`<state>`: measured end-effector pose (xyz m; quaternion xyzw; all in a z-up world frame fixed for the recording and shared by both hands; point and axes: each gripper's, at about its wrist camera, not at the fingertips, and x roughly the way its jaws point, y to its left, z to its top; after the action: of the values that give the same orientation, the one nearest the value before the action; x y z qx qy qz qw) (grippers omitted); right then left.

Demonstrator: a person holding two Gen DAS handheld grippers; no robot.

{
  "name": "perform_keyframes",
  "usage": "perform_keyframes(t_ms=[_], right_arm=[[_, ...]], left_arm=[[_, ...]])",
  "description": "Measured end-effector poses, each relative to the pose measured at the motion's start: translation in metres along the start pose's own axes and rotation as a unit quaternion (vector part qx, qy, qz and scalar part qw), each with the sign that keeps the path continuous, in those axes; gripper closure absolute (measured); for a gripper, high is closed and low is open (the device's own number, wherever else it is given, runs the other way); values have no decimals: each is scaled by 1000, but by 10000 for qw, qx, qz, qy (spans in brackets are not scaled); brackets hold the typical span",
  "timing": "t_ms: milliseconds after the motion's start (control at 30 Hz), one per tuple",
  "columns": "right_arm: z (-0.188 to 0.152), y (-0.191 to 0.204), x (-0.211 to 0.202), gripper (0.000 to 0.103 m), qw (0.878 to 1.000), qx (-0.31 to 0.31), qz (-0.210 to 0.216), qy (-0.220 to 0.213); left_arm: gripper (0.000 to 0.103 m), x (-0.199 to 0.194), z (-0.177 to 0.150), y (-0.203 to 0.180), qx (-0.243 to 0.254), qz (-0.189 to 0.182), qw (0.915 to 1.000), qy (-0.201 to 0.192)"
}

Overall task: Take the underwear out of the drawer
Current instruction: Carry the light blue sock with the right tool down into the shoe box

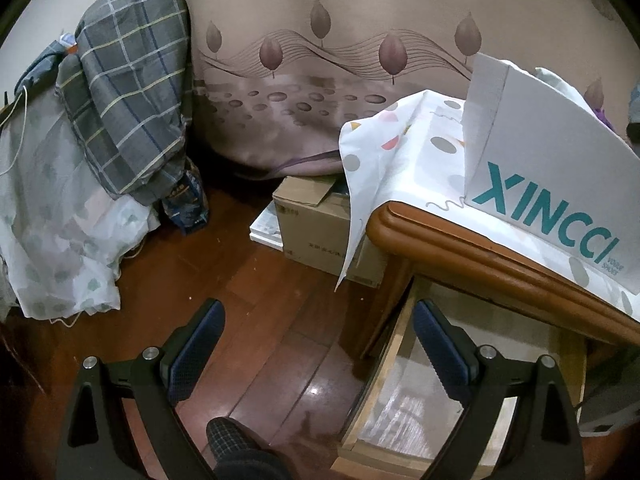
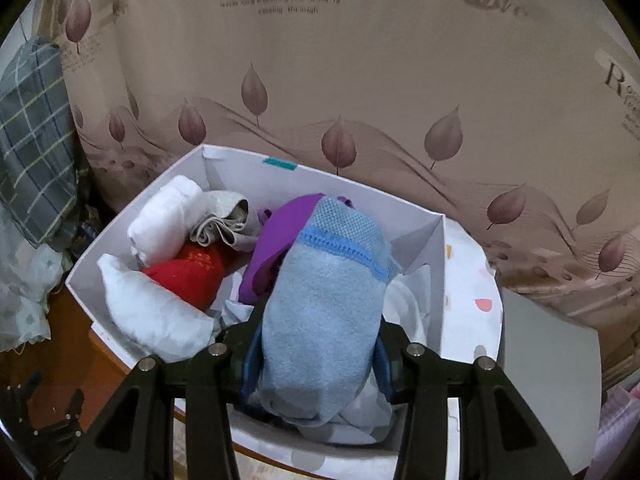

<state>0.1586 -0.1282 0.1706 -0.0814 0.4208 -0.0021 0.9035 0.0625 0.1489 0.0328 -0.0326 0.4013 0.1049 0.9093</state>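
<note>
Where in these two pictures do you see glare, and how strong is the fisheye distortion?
Left wrist view: a small bright glare spot on the wooden floor; the cabinet top edge bends. Right wrist view: no glare; the white box walls bow, corners are black.

The left wrist camera looks down from high up at the dark red wooden floor (image 1: 256, 280) and the open pale wooden drawer (image 1: 400, 412), while the right wrist camera looks down very close into the white cardboard box (image 2: 434, 280), which both views share (image 1: 540, 152).
</note>
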Motion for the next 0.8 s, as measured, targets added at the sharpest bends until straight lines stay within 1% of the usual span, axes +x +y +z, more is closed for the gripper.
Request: perform_keyframes(t_ms=[167,433,633,767,800], right_arm=[[3,-2,21,57,9998,67,-41,207],[0,6,54,56,9989,-20,-217,424],[-2,5,58,53,9988,37,-247,426],[-3,3,58,47,9987,142,-248,428],[-4,2,57,42,9985,176,-288,424]], left_arm=[[9,-1,0,1,1,-25,10000,-1],[9,-2,-2,-2,84,-53,9999,21],[9,-3,-2,-2,87,-105,9999,46],[9,-3,-3,-3,102,-129,9999,49],[9,-3,-3,-3,104,-130,9998,60]])
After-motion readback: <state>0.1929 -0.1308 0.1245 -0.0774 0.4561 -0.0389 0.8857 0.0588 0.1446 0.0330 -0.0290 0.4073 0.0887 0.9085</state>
